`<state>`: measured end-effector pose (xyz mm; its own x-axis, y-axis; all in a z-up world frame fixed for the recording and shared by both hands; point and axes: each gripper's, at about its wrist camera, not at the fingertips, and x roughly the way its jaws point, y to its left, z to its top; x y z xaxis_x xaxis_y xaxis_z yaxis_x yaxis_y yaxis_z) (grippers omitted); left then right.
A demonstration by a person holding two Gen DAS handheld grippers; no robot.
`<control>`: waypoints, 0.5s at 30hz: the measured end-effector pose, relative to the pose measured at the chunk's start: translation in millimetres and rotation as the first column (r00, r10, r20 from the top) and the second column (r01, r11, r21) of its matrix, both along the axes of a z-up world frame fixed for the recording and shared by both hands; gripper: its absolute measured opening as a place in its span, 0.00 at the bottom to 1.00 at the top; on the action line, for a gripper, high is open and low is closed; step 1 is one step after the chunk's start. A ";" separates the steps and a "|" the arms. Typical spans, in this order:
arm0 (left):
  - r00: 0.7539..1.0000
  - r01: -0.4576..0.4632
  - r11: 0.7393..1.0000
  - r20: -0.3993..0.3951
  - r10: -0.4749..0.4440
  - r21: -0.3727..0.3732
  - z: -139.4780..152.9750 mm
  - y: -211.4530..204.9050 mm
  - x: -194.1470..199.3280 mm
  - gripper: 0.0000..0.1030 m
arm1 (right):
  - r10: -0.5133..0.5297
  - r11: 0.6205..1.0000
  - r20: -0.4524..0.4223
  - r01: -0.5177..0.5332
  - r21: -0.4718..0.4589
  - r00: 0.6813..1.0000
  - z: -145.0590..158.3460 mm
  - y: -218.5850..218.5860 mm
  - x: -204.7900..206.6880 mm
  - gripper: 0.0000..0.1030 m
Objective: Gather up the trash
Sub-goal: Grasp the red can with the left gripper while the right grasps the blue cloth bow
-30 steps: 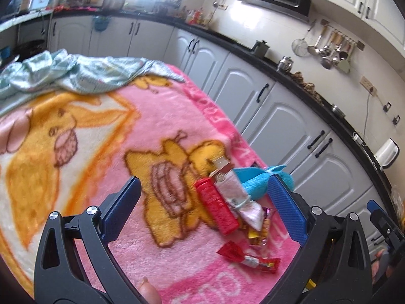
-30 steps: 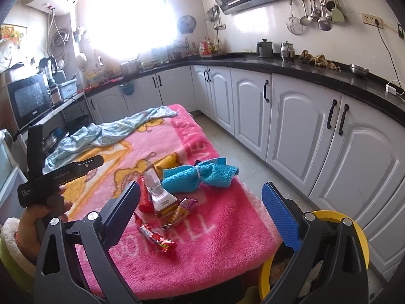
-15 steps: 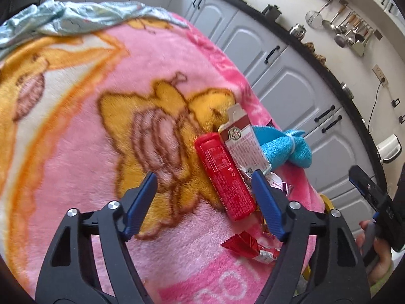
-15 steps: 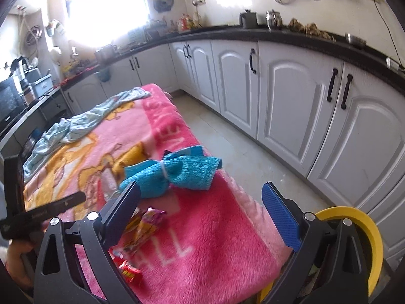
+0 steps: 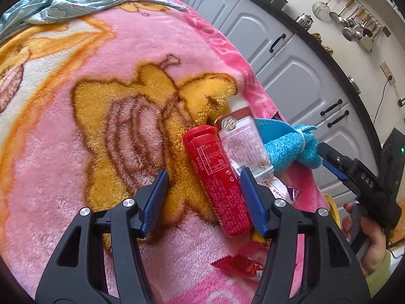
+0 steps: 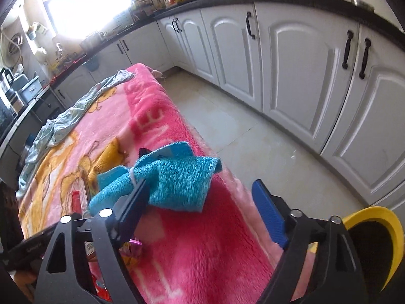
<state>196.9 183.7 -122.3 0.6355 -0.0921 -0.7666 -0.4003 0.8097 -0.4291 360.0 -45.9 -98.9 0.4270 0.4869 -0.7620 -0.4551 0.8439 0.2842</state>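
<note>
Currently logged: red tube [image 5: 217,177] between the fingers of the left gripper [image 5: 203,200].
Left gripper stood part-open, straddling the tube's lower half, its long axis running ahead along the fingers, right pad touching. Right gripper [image 6: 200,215] gaped wide, empty, by the blue towel [image 6: 174,179], farther off.

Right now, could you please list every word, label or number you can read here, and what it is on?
"DAS": on the black body of the right claw.
White print on the red tube: too small to read.
Red print on the white carton: blurred.
Large letters on the pink blanket: not legible.
</note>
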 end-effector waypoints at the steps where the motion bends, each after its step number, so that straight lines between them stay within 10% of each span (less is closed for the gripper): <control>1: 1.000 0.000 1.000 0.000 0.000 0.002 0.3 -0.1 1.2 0.50 | 0.012 1.000 -0.009 -0.012 0.004 1.000 -1.8 2.4 1.3 0.63; 6: 1.000 0.008 1.000 0.002 -0.008 0.029 -0.5 -0.2 5.9 0.47 | 0.077 0.997 0.003 -0.077 0.009 0.997 1.4 9.4 -11.4 0.20; 15: 1.000 0.021 1.000 0.018 -0.021 0.018 -2.3 4.4 -1.7 0.31 | 0.119 0.992 0.059 -0.121 0.024 0.991 18.1 -12.0 -49.5 0.13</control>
<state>195.2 188.1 -124.6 0.6474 -0.0918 -0.7566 -0.3754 0.8255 -0.4214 310.5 -57.9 -80.7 0.4066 0.5580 -0.7234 -0.5690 0.7741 0.2774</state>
